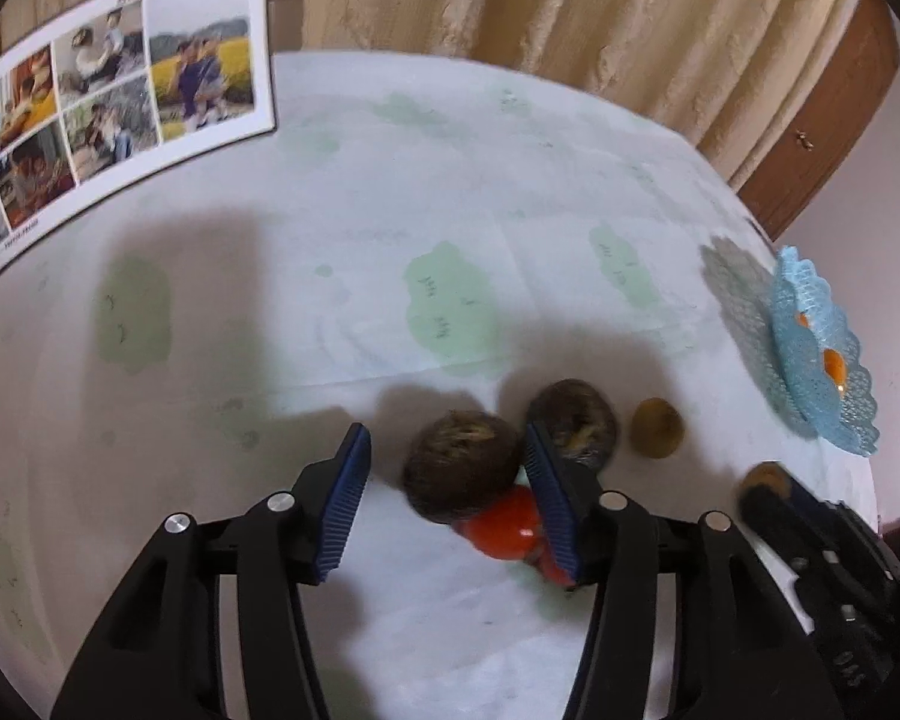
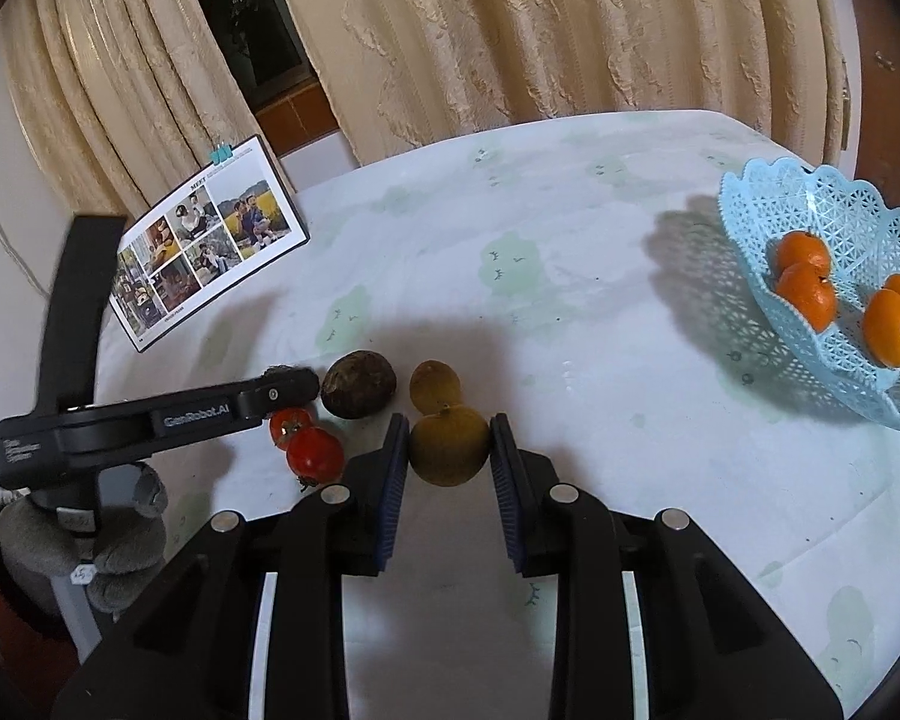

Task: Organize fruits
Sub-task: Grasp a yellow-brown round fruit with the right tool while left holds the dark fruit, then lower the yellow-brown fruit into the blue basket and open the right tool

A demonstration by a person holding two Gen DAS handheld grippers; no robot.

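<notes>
In the left wrist view my left gripper (image 1: 447, 444) is open around a dark brown fruit (image 1: 462, 465), with a red fruit (image 1: 504, 525) under it by the right finger. A second dark brown fruit (image 1: 576, 423) and a yellow-brown fruit (image 1: 657, 427) lie to the right. In the right wrist view my right gripper (image 2: 447, 435) has its pads against both sides of a yellow-brown fruit (image 2: 449, 447) on the table. Another yellow-brown fruit (image 2: 435, 384), a dark brown fruit (image 2: 359, 384) and two red fruits (image 2: 315, 453) lie nearby. The left gripper (image 2: 288, 387) reaches in from the left.
A light blue lattice basket (image 2: 750, 222) at the right holds several orange fruits (image 2: 807, 294); it also shows in the left wrist view (image 1: 810, 372). A photo calendar (image 2: 210, 240) stands at the table's back left. Beige curtains hang behind the table.
</notes>
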